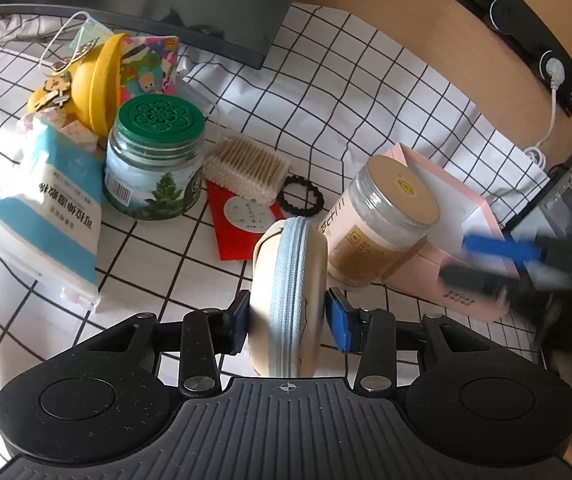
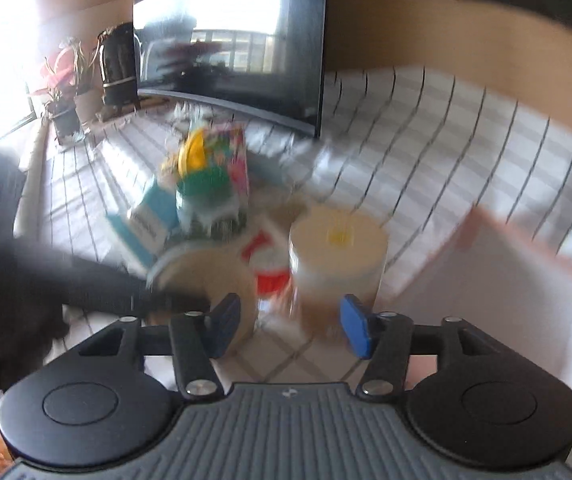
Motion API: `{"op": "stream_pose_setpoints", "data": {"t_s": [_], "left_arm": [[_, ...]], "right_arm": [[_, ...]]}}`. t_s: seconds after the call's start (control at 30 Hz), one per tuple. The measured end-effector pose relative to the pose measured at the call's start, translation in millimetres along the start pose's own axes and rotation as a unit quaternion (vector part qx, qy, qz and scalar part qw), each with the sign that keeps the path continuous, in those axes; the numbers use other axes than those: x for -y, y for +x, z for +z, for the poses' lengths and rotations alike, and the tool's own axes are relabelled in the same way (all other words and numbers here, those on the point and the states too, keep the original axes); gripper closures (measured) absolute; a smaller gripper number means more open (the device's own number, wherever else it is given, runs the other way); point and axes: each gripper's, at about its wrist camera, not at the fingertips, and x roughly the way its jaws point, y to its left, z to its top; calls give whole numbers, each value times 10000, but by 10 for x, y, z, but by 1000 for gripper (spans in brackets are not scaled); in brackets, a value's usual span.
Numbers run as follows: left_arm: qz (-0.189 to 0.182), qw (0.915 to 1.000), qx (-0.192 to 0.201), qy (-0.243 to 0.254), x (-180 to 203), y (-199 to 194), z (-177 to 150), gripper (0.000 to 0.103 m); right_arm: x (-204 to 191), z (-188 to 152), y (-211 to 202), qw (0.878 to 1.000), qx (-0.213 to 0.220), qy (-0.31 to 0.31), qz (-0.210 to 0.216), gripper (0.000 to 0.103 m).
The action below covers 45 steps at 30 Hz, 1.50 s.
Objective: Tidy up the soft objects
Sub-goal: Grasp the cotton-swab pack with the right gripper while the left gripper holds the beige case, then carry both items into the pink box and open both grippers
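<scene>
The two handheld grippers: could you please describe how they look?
Both the left gripper and right gripper share one design: matte black linkage arms with silver pivot pins, blue-padded jaws, a grey ribbed body with a small crosshair mark, flanked by round black housings.

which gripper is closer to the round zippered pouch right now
Left. The left gripper has the zippered pouch upright between its jaws; the right gripper is off to its right, empty, near the beige-lidded jar.

Each claw, left [image 1: 288, 318] and right [image 2: 290, 330], has a black body with a ribbed grey centre plate, two round black caps, silver pivot screws and blue pads [image 1: 338, 322].
</scene>
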Motion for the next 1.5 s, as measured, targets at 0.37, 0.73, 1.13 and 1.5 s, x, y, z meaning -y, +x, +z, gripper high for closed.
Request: {"op": "stream_pose_setpoints", "data": {"t_s": [0.37,0.73,1.13,1.5], "left_arm": [[-139,9952,507,-822,-513,-464,-65,60],[332,9833,987,-1494,-1023,-981,-352,60],[72,9793,999,-1759,-987,-938,-557,60],[313,9817,954,-1620,-905,-1084,-207,60]], "right_arm": [[-82,1402,825,9883,-1323,-352,670,32],[-458,1417,2386,9141,-3139,-2502,574,33],[-166,1310,2940,8917,-3731,-2532,393,19],[-57,1624,2106,9337,-3117,-1694,479,32]]}}
